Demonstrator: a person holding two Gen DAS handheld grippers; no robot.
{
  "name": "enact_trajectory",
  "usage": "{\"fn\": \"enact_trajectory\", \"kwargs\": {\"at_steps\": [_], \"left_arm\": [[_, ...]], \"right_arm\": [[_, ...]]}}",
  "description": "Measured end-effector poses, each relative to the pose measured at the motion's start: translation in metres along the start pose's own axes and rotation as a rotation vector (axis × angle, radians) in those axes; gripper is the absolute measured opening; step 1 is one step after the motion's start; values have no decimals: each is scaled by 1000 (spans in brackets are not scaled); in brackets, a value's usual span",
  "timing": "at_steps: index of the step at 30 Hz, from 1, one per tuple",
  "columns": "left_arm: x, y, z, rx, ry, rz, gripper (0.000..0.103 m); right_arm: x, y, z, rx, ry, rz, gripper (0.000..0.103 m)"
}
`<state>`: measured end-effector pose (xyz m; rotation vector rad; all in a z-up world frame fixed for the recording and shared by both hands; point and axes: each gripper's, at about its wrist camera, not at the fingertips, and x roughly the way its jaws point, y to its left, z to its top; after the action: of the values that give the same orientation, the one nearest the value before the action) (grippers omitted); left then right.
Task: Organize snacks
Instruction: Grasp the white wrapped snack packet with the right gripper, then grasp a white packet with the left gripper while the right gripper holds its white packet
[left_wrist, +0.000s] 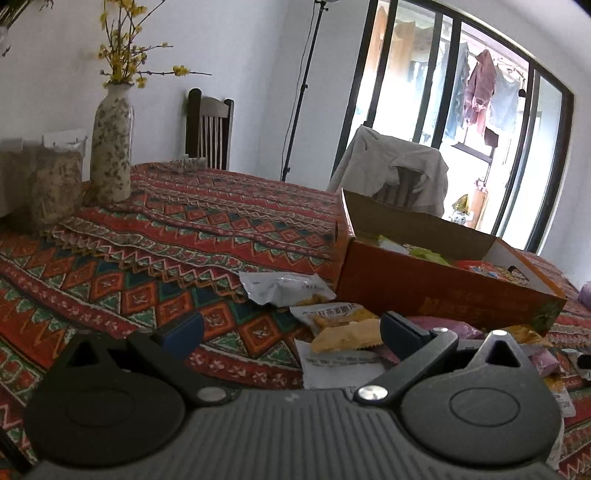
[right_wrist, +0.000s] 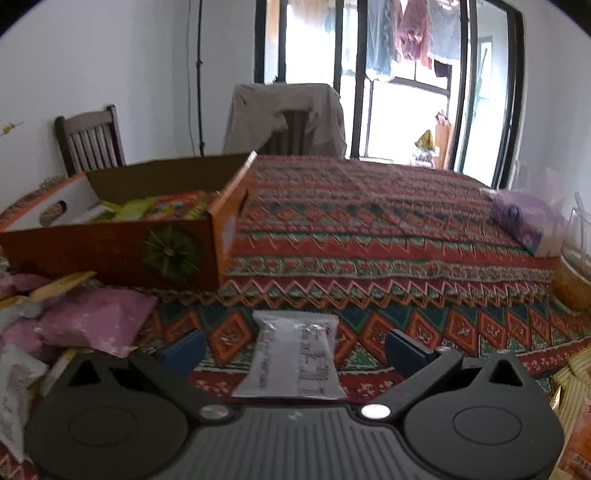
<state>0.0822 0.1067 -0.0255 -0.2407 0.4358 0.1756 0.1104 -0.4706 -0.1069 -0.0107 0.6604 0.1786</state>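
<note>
Tablecloth (right_wrist: 369, 221); white packet (right_wrist: 291, 358) between fingers (right_wrist: 406, 349)

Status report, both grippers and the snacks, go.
Left gripper open, empty, over loose packets. Right gripper open, white packet between the fingers, not gripped. Box part filled. Nothing blocking.

Daylight pours through the glass doors (left_wrist: 461, 122), blown out to white glare. The room stays dim and bluish. The fisheye bends edges into dark corners; the right wrist view is softly blurred.
</note>
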Motion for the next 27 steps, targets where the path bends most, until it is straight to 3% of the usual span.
{"fn": "enact_trajectory", "kwargs": {"at_steps": [8, 10, 13, 27], "left_arm": [[0, 7, -1, -42, 1, -15, 103], [-1, 8, 0, -48, 1, -14, 103], [0, 9, 0, -56, 4, -16, 103], [0, 11, -1, -70, 5, -11, 103]], "right_arm": [[18, 1, 4, 18, 30, 18, 73], [17, 5, 5, 13, 23, 28, 49], [13, 12, 4, -10, 6, 27, 41], [-24, 59, 10, 2, -260, 117, 40]]}}
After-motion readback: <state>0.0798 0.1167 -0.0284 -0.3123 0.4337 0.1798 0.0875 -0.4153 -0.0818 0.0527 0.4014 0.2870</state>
